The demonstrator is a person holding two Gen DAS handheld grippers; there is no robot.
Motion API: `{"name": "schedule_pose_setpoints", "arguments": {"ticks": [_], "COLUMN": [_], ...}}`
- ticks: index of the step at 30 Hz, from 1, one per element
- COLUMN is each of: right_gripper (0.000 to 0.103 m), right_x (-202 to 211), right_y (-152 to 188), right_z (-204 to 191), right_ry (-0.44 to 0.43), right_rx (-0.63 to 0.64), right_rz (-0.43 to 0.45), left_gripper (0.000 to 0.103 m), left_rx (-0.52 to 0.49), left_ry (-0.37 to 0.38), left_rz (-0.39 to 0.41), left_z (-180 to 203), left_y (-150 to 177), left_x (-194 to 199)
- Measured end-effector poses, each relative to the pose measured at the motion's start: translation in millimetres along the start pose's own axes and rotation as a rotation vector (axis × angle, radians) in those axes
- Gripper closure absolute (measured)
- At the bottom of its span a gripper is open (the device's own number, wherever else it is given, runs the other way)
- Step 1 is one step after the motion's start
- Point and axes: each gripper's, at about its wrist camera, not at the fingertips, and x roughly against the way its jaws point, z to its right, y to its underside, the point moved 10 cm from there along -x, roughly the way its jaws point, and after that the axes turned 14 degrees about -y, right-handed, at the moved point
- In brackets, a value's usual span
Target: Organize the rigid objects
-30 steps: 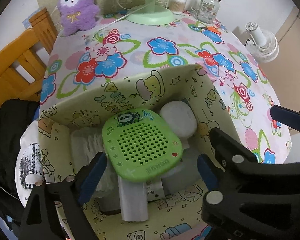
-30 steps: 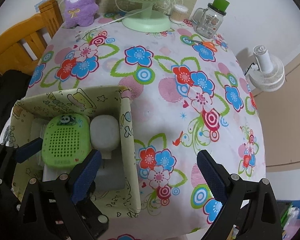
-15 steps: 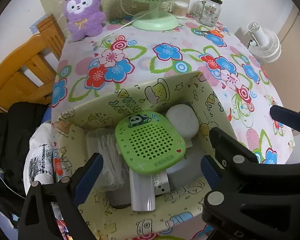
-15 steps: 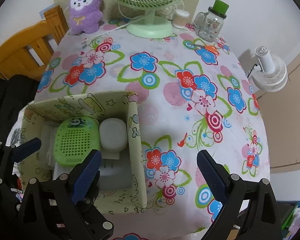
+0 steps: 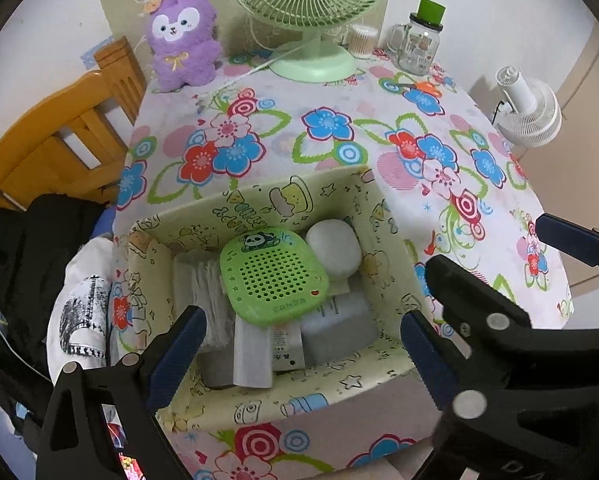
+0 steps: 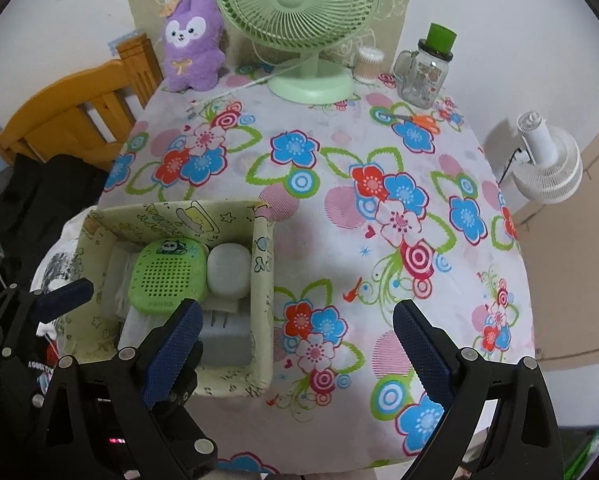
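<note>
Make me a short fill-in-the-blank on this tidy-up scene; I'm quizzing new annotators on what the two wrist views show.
1. The green panda speaker lies inside the patterned ____.
2. Beside the speaker, toward the table's middle, sits a white ____ case.
3. Both the left tool and the right tool are ____ and hold nothing.
4. The purple plush stands next to the green ____.

Missing words: box; oval; open; fan

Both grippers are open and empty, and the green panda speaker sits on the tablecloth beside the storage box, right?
Not quite: the green panda speaker lies inside the storage box, on top of the other items, as the left wrist view shows. Left gripper and right gripper are open and empty.
</note>
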Motion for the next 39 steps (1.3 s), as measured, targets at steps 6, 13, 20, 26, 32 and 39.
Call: {"name": "schedule_pose_setpoints", "arguments": {"ticks": [6, 13, 20, 26, 32, 39], "right_gripper": [0.005, 0.005, 0.005, 0.005, 0.005, 0.005], "right_x": [21.7, 46.7, 68.9, 85.7, 99.7, 119.1], "right_y": [-4.4, -8.4, -12.5, -14.7, -19.7, -25.0], "right_z": [11.8, 24.8, 40.6, 56.3, 68.7, 79.9], "right_ry": [-0.037, -0.077, -0.088, -0.097, -0.102, -0.100], "right_rx": [0.007, 0.013, 0.037, 0.023, 0.019, 0.015], "right_rz": [0.040, 0.073, 0.109, 0.135, 0.159, 0.196], "left_gripper": [0.004, 0.004, 0.001, 0.001, 0.000, 0.000], "left_rx": [0.049, 0.095, 0.106, 0.134, 0.154, 0.173], "left_ry": [-0.021, -0.036, -0.062, -0.069, -0.030, -0.051], "left_rz": [0.024, 0.062, 0.072, 0.092, 0.077, 0.117], "left_z": [2.4, 7.0, 16.1, 20.0, 28.1, 30.6], "left_y": [-6.6, -14.4, -18.6, -22.9, -24.5, -32.1], "left_x": [17.2, 40.9, 58.6, 74.6, 87.0, 108.1]}}
